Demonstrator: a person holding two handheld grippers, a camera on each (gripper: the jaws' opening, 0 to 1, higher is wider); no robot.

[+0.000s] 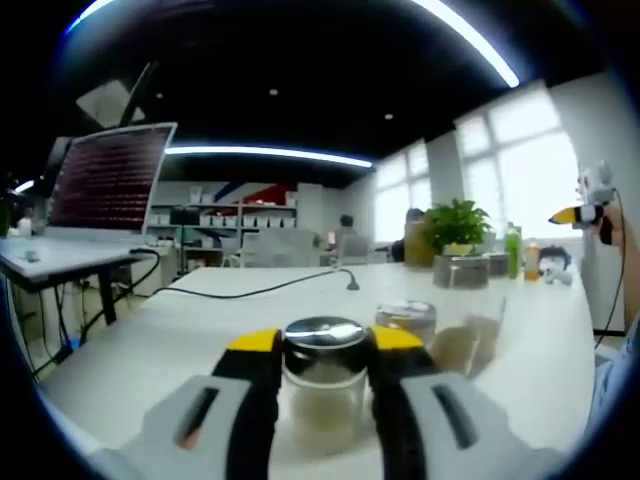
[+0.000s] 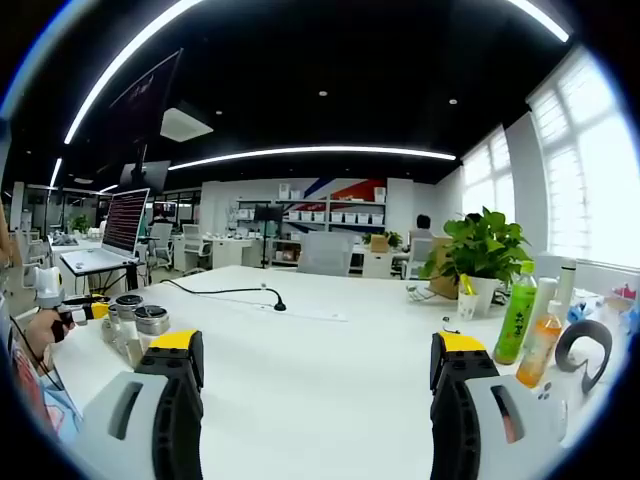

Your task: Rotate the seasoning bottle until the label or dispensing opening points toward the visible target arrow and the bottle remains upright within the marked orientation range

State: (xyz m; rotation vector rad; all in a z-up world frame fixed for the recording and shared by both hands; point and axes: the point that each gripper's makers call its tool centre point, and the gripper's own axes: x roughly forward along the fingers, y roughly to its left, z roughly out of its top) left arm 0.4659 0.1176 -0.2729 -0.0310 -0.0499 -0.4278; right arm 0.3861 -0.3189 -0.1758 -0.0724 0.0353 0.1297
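The seasoning bottle point(image 1: 323, 385) sits upright on the white table point(image 1: 200, 330), right in front of the left gripper point(image 1: 322, 345). It is a clear jar with a shiny metal cap, pale powder inside. The yellow-tipped jaws stand on either side of the cap, close against it or touching; cannot tell whether they actually clamp it, but likely a grip at the neck so the bottle can be twisted without tipping. No label or opening is readable from here, and no arrow mark shows on the table, so alignment cannot be judged.

Just behind it stands a second jar point(image 1: 405, 320) with the same kind of cap, and a hazy clear container point(image 1: 470, 340) beside that. The right gripper view shows two or three capped jars point(image 2: 140, 322) grouped near the left gripper point(image 2: 85, 310), which a hand point(image 2: 35, 335) holds.

The right gripper point(image 2: 315, 365) has its jaws wide apart with nothing between them, hovering over bare table well away from the jars, probably idle while the left does the turning.

Also there: one potted plant point(image 2: 482, 250), two drink bottles, green point(image 2: 517, 312) and orange point(image 2: 540, 345), one laptop point(image 2: 115, 235), one black cable point(image 2: 230, 292) across the table. Office shelves behind.
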